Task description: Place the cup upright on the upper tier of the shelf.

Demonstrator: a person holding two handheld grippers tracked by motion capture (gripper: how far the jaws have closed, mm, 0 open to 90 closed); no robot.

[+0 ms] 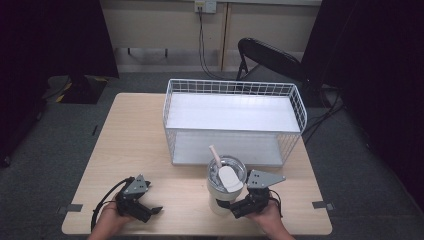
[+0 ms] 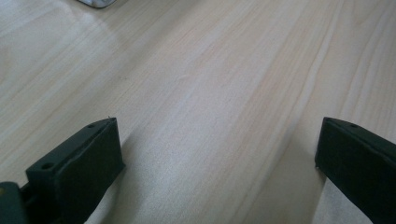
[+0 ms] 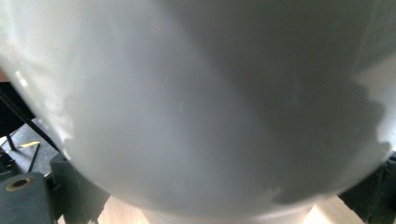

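High view: light wood table (image 1: 140, 150) with a white wire basket (image 1: 233, 122) on its far half, long axis running left-right. A white tumbler (image 1: 225, 186) stands upright near the front edge, just in front of the basket's near wall, right of centre. Its long axis is vertical, lid up, and a pale straw (image 1: 215, 155) leans up and to the left from the lid. The right gripper (image 1: 239, 206) sits at the tumbler's lower right side, held by a hand (image 1: 267, 220), jaws pointing left toward the cup. The left gripper (image 1: 150, 212) rests low over the front-left of the table, held by the other hand (image 1: 107, 220), well apart from the tumbler, jaws pointing right. A black folding chair (image 1: 267, 57) stands behind the table.

Left gripper view: both black jaws spread wide apart with bare tabletop (image 2: 210, 93) between them.

Right gripper view: the tumbler's white wall (image 3: 196, 102) is pressed very close to the camera, jaws visible at the lower left and right corners on either side of its body. Whether they clamp it or just flank it, cannot tell.
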